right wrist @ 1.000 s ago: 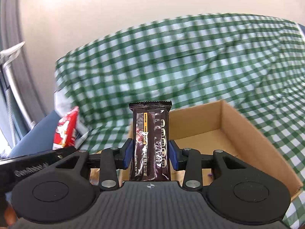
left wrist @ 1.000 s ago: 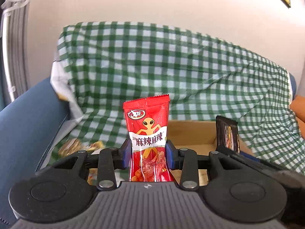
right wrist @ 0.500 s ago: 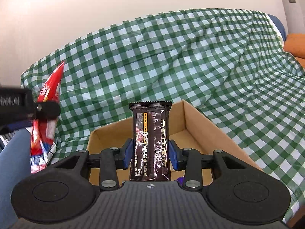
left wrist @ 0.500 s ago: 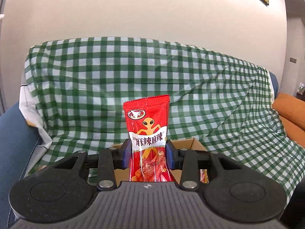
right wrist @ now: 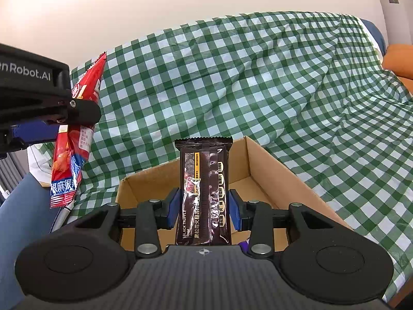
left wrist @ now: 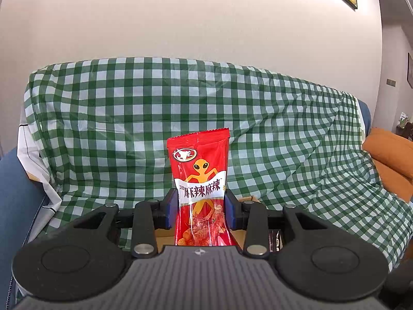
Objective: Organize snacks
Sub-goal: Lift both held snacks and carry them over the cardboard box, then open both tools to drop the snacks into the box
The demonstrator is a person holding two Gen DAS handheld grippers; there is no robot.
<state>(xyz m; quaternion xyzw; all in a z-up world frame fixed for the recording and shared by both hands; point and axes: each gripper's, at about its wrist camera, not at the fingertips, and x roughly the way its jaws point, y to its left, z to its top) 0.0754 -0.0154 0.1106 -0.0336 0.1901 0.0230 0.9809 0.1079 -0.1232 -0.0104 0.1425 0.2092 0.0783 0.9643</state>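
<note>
Your left gripper point(left wrist: 201, 210) clamps the red snack pack point(left wrist: 200, 180) upright; its bottom end is hidden behind the gripper body. Your right gripper point(right wrist: 204, 213) pinches the dark truffle bar point(right wrist: 204, 193) upright over the cardboard box's point(right wrist: 289, 180) near edge. Box floor mostly blocked; purple scrap at its right near corner unreadable. Vs 1 s ago: left gripper w/ red pack sits higher; box nearly gone from its view.
</note>
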